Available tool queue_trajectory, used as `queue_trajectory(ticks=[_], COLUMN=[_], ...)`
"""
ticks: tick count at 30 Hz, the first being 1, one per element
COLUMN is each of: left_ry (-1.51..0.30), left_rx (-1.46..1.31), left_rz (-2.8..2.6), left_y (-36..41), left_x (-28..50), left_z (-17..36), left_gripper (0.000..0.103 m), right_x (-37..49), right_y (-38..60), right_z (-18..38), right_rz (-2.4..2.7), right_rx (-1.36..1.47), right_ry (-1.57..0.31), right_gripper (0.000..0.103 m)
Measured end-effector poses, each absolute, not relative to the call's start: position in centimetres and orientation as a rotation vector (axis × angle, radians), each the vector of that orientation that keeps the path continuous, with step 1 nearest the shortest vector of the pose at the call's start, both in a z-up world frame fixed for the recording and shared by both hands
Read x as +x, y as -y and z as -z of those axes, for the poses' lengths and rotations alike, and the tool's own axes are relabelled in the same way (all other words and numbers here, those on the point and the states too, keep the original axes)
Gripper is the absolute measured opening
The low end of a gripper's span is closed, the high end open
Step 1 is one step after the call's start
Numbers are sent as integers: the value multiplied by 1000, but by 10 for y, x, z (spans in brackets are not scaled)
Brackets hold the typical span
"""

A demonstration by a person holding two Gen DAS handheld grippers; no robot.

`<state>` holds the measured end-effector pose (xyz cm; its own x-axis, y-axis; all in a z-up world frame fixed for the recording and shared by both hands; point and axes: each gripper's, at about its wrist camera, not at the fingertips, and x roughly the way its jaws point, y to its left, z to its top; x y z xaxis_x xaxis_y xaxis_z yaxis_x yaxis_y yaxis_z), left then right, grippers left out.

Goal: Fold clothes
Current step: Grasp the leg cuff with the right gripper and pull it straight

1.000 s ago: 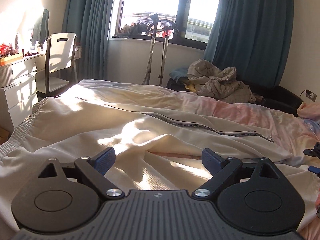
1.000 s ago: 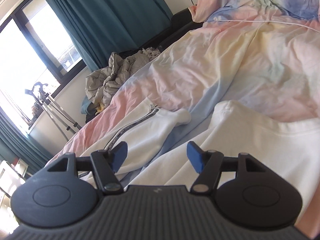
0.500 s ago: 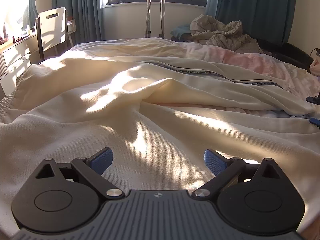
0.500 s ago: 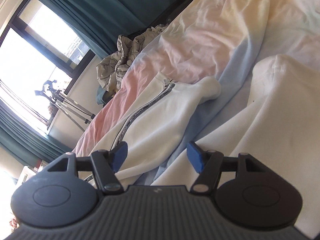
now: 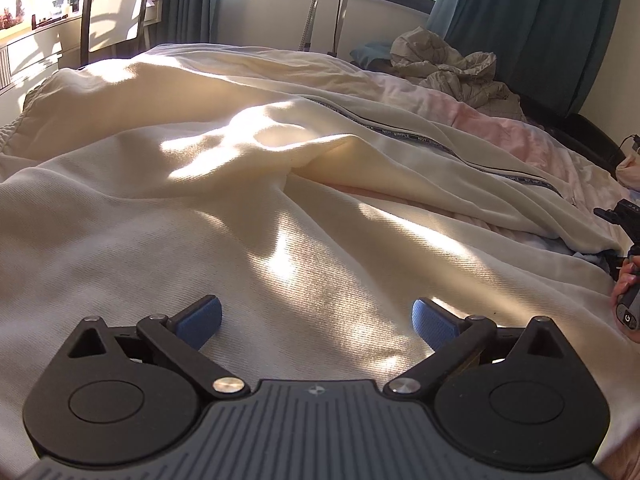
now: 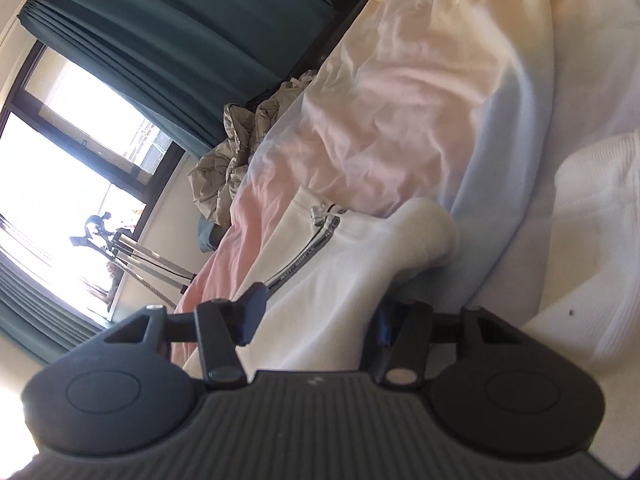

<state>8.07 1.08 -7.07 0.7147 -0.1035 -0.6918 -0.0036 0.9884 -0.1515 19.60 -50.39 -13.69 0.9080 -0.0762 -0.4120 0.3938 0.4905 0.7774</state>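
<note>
One pair of cream trousers (image 5: 248,184) spread across the bed, both grippers low over the cloth.
Left gripper (image 5: 316,316) splayed wide, jaws just opening, blue pads clear of the fabric, nothing held. Right gripper (image 6: 316,312) just closing around one trouser leg (image 6: 340,276), cloth between the jaws, grip impossible to confirm. Beyond, pastel bedsheet (image 6: 400,120), crumpled grey bedding (image 5: 448,68), teal curtains (image 5: 532,20), white chair (image 5: 116,0).

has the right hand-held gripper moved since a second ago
Yes. The right hand-held gripper has moved toward the cream garment's cuff, its jaws closing around the fabric.
</note>
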Motion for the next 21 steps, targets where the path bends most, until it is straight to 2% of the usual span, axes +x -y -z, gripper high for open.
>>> queue_trajectory(ticks=[3, 12, 18, 21], left_ry=[-780, -748, -746, -740], left_rx=[-149, -169, -167, -166], left_rz=[54, 42, 34, 35], left_y=[-10, -13, -16, -16], left_x=[83, 82, 80, 80], left_z=[74, 73, 72, 70], left_gripper=[102, 102, 102, 102], right_x=[201, 185, 160, 161], right_y=[507, 528, 561, 553], right_z=[140, 94, 138, 140], right_rz=[356, 441, 543, 522], right_rx=[979, 874, 913, 812], right_ry=[-359, -160, -286, -344], right_gripper=[6, 3, 3, 5])
